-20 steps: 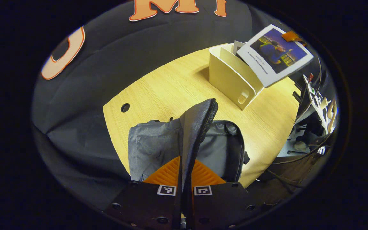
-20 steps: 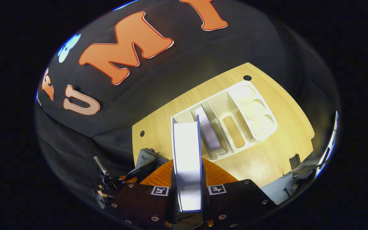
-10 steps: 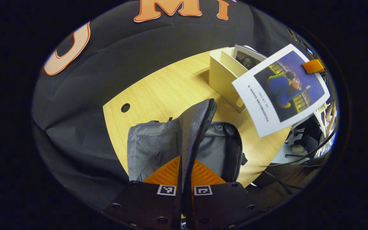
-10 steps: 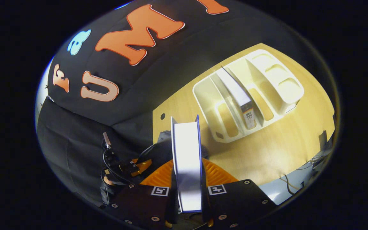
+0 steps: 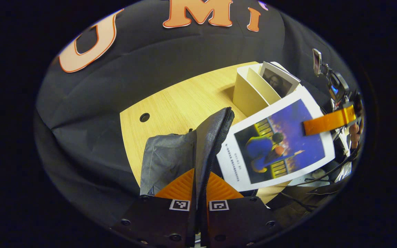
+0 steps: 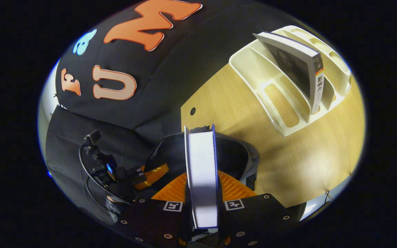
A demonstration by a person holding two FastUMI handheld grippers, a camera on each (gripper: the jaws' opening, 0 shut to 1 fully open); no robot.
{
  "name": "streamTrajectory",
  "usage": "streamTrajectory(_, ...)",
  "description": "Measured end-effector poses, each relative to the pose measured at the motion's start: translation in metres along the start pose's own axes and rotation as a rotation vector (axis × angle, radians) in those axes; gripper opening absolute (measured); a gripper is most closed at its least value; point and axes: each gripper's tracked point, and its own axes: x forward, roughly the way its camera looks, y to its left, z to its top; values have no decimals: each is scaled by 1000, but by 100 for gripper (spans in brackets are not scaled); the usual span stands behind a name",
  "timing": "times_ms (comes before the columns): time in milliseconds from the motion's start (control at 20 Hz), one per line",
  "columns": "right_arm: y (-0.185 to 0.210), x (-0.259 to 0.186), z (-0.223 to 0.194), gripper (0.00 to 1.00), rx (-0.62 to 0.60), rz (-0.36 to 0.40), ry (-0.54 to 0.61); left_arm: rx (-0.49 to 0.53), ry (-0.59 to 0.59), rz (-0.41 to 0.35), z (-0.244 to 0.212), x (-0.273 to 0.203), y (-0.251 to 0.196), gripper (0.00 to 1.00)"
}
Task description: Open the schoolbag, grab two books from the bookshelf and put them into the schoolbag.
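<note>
The grey schoolbag (image 5: 165, 160) lies on the wooden table (image 5: 177, 100). My left gripper (image 5: 201, 173) is shut on the bag's zippered flap (image 5: 215, 136) and holds it upright. A blue-covered book (image 5: 277, 144) hangs tilted beside the flap, over the bag's opening, with the right gripper (image 5: 310, 126) shut on its far edge. In the right gripper view that book (image 6: 202, 165) stands edge-on between my right gripper (image 6: 202, 175) fingers, above the bag's dark open mouth (image 6: 234, 155). The cream bookshelf (image 6: 281, 100) holds a second book (image 6: 296, 63).
The bookshelf (image 5: 250, 93) stands behind the bag with the second book (image 5: 279, 81) leaning in it. In the right gripper view the left gripper (image 6: 146, 174) and a hand sit at the lower left. A cable hole (image 5: 144, 117) marks the table; cables hang past its right edge.
The right gripper has carried the blue book from above the bookshelf down and over to the bag's opening. The left gripper has kept the flap raised.
</note>
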Motion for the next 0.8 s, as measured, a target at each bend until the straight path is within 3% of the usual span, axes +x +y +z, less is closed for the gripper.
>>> streamTrajectory(150,0,44,-18,30,55,38,37,3,-22,26,3,-4,3,6)
streamTrajectory(400,2,85,-22,29,60,91,-1,1,-49,26,4,-11,-2,6)
streamTrajectory(550,3,110,-33,30,126,123,16,1,-52,24,7,-10,-7,6)
streamTrajectory(800,8,133,-42,29,139,125,10,-5,-58,32,6,-12,-9,6)
